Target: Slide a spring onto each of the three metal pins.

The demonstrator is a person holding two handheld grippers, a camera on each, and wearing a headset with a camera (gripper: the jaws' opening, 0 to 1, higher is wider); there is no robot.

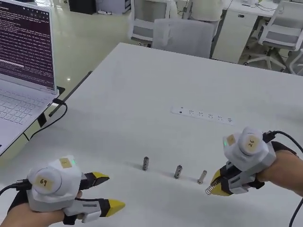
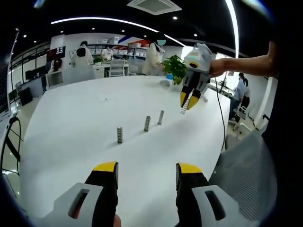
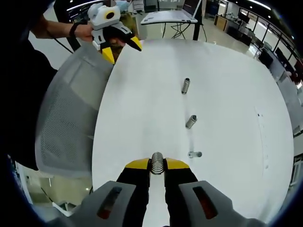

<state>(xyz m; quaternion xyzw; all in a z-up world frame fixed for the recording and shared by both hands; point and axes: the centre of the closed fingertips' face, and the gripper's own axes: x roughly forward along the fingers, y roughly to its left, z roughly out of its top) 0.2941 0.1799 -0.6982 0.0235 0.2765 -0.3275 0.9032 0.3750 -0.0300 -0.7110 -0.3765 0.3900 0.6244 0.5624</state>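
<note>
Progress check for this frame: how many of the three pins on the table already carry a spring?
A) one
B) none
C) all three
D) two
D: in the head view the left pin and middle pin are already loaded. The right pin is bare, and the remaining spring is pinched in the right gripper.
</note>
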